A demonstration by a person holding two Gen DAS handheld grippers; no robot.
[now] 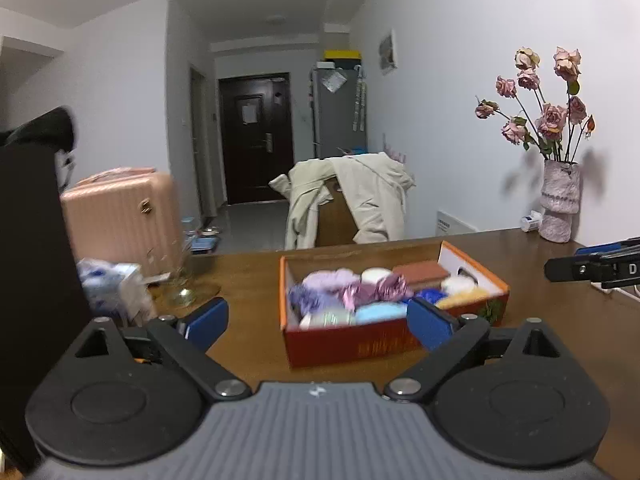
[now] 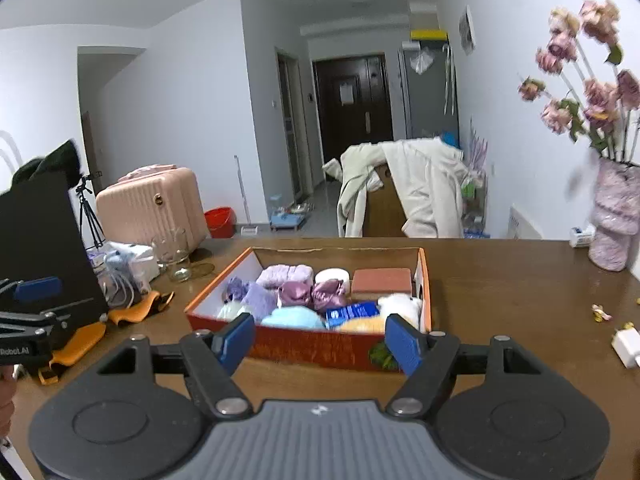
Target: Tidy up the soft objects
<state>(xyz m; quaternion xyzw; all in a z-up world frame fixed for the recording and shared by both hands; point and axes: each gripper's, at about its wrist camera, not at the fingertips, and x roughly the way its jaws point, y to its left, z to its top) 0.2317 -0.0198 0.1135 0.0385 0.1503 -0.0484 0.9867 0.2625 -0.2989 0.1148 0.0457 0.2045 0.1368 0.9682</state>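
Note:
An orange cardboard box (image 1: 352, 346) (image 2: 320, 346) stands on the brown table. It holds several soft items: purple, pink, light blue, white and yellow bundles (image 1: 348, 294) (image 2: 296, 294), a brown pad (image 2: 382, 280) and a blue packet (image 2: 352, 312). My left gripper (image 1: 318, 322) is open and empty, just in front of the box. My right gripper (image 2: 320, 340) is open and empty, also in front of the box. Each gripper shows at the edge of the other's view: the right one (image 1: 592, 266) and the left one (image 2: 28, 312).
A vase of dried roses (image 1: 558, 200) (image 2: 614, 216) stands at the table's back right. A glass (image 2: 176, 254), cables, a black box (image 2: 36, 240) and an orange cloth (image 2: 136, 310) lie at the left. A white charger (image 2: 626, 344) lies at the right.

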